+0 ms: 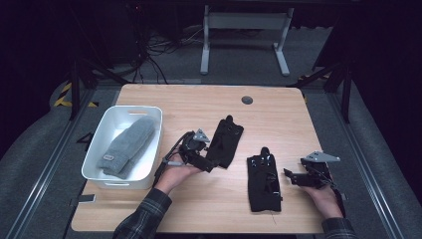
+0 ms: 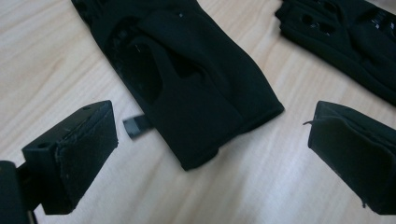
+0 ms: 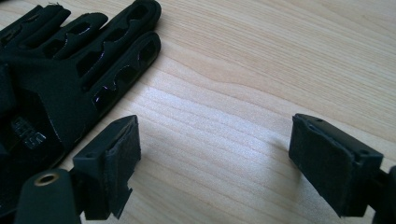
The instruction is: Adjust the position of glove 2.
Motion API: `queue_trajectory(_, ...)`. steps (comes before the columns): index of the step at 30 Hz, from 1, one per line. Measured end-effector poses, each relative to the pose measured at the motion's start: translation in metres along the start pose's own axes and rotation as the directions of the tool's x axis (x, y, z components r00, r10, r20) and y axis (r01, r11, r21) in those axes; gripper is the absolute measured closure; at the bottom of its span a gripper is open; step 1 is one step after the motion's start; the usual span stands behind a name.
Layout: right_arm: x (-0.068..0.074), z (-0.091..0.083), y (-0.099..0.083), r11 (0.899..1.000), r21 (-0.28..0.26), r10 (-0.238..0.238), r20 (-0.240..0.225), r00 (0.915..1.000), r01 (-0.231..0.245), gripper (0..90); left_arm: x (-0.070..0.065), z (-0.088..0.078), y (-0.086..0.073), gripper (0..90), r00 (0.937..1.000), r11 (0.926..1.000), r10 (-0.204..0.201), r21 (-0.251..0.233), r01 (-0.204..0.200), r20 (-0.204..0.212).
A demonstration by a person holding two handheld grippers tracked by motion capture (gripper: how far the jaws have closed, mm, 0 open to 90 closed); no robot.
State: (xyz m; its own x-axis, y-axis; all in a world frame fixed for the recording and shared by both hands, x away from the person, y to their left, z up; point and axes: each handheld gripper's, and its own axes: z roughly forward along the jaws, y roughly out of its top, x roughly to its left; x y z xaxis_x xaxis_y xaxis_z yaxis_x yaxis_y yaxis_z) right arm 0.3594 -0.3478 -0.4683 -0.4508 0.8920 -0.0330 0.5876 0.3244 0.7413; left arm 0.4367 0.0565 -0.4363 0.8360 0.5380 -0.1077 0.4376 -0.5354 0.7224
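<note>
soft black glove (image 2: 196, 93), grainy wooden table (image 2: 56, 60)

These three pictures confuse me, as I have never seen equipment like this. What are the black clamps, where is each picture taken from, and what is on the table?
A person sits at a wooden table and holds a hand-operated two-jaw clamp in each hand: the left gripper and the right gripper. The wide picture comes from a camera above the table. The other two come from small cameras riding on each gripper, looking along its jaws.

On the table lie two black gloves: the left glove in front of the left gripper and the right glove beside the right gripper. A white bin holds a grey knit hat.

Both grippers stand open and hold nothing.
</note>
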Motion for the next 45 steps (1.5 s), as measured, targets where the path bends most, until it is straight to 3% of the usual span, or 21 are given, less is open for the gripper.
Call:
queue_trajectory(7,0.0,0.0,0.0,1.0,0.003,-0.003,-0.008,1.0,0.003,16.2,0.012,0.014,0.013,4.3,0.9998,0.9998,-0.018,0.006,0.018,0.004)
queue_trajectory(15,0.001,0.0,0.0,1.0,0.004,-0.007,-0.014,0.9999,0.007,15.8,0.028,0.032,0.03,8.3,0.9993,0.9995,-0.03,0.006,0.03,-0.021)
queue_trajectory(18,0.001,0.0,0.0,1.0,0.004,-0.01,-0.017,0.9998,0.01,15.8,0.037,0.036,0.035,15.7,0.9978,0.9988,-0.05,0.0,0.05,-0.043)
queue_trajectory(21,0.001,0.0,0.0,1.0,0.004,-0.01,-0.018,0.9998,0.01,15.8,0.047,0.039,0.037,18.1,0.9956,0.9964,-0.085,-0.013,0.084,-0.039)
queue_trajectory(31,0.001,0.0,0.0,1.0,0.004,-0.01,-0.018,0.9998,0.01,15.7,0.063,0.056,0.039,31.1,0.9917,0.9922,-0.114,0.043,0.117,-0.059)
queue_trajectory(34,0.001,0.0,0.0,1.0,0.004,-0.01,-0.018,0.9998,0.011,15.7,0.06,0.061,0.039,37.0,0.9938,0.9931,-0.08,0.079,0.086,-0.077)
queue_trajectory(36,0.002,0.0,0.0,1.0,0.004,-0.01,-0.017,0.9998,0.01,15.8,0.06,0.062,0.039,45.7,0.9935,0.9931,-0.077,0.082,0.084,-0.084)
queue_trajectory(37,0.002,0.0,0.0,1.0,0.004,-0.01,-0.017,0.9998,0.01,15.8,0.059,0.062,0.039,45.7,0.9936,0.9929,-0.074,0.087,0.081,-0.086)
queue_trajectory(38,0.002,0.0,0.0,1.0,0.004,-0.01,-0.017,0.9998,0.01,15.8,0.059,0.061,0.039,57.1,0.9942,0.993,-0.07,0.089,0.078,-0.081)
queue_trajectory(39,0.002,0.0,0.0,1.0,0.004,-0.01,-0.017,0.9998,0.01,15.8,0.059,0.061,0.039,61.2,0.9942,0.993,-0.07,0.089,0.078,-0.081)
queue_trajectory(40,0.002,0.0,0.0,1.0,0.004,-0.01,-0.017,0.9998,0.01,15.8,0.059,0.06,0.039,61.2,0.9938,0.992,-0.076,0.094,0.084,-0.082)
queue_trajectory(43,0.002,0.0,0.0,1.0,0.004,-0.011,-0.016,0.9998,0.011,15.8,0.06,0.058,0.039,78.6,0.9924,0.9886,-0.11,0.097,0.115,-0.055)
queue_trajectory(45,0.002,0.0,0.0,1.0,0.004,-0.011,-0.016,0.9998,0.011,15.8,0.06,0.057,0.038,83.3,0.9902,0.9857,-0.132,0.1,0.136,-0.046)
